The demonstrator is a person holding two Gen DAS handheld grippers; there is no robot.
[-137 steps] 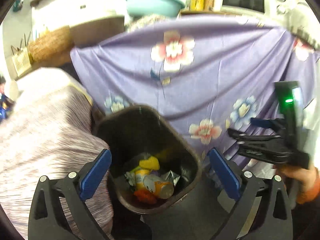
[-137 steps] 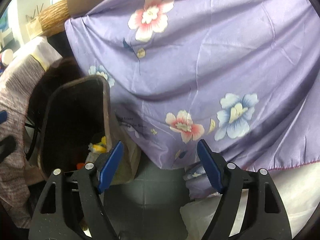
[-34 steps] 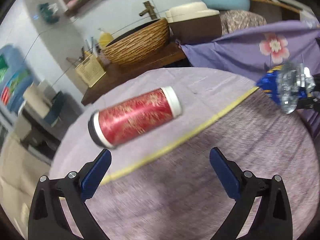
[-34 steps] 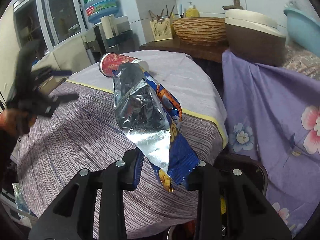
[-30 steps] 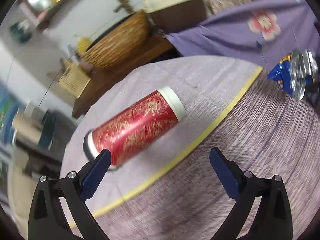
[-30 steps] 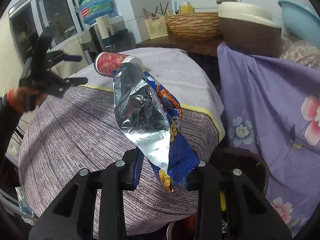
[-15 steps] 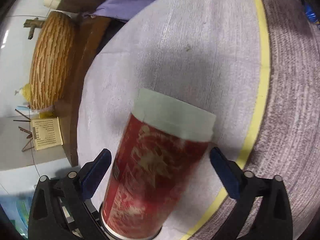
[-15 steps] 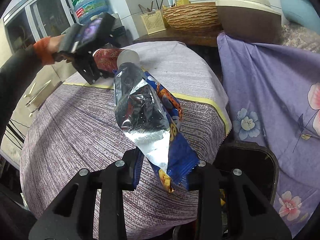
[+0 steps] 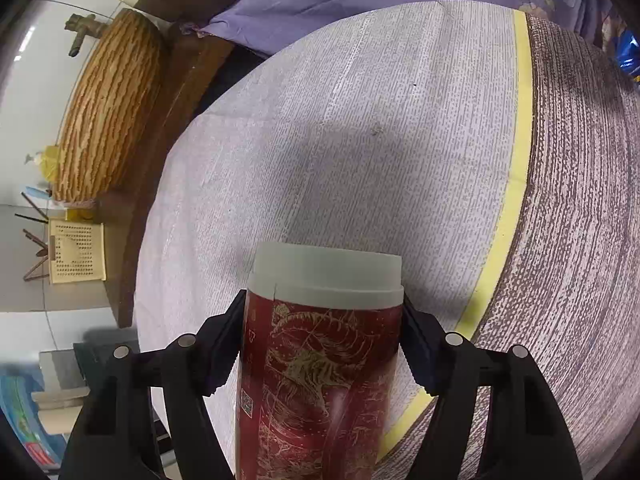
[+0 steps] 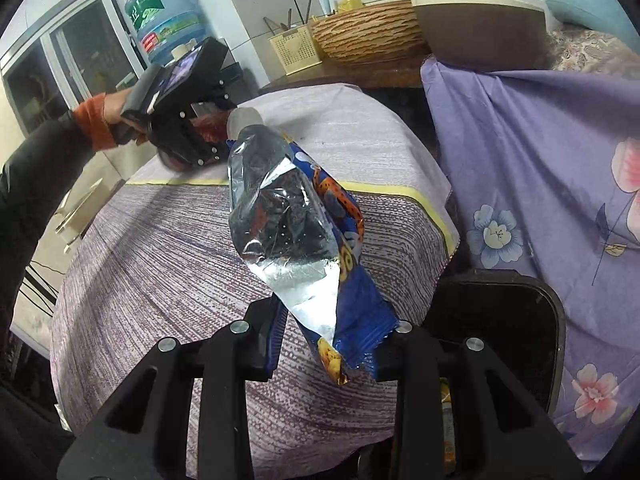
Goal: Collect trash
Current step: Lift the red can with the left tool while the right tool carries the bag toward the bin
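Note:
A red paper cup [image 9: 320, 380] with gold print and a white lid lies on its side on the round table [image 9: 400, 120]. My left gripper [image 9: 322, 320] straddles it just below the lid; its jaws are closing and both pads touch the cup's sides. From the right wrist view, the left gripper [image 10: 188, 136] sits at the table's far side over the cup [image 10: 244, 120]. My right gripper [image 10: 332, 332] is shut on a crumpled blue and silver snack bag [image 10: 288, 220], held above the table's edge. The dark trash bin [image 10: 552, 320] stands on the floor just right of it.
A purple floral cloth [image 10: 540, 140] drapes to the right of the bin. Behind the table a counter holds a woven basket [image 10: 368, 32], a brown and cream container [image 10: 476, 20] and a utensil holder [image 10: 296, 52]. A water jug [image 10: 164, 16] stands far left.
My left gripper came down over the red cup, rolled in line with it, and its jaws narrowed onto the cup's sides. The right gripper kept the snack bag almost still.

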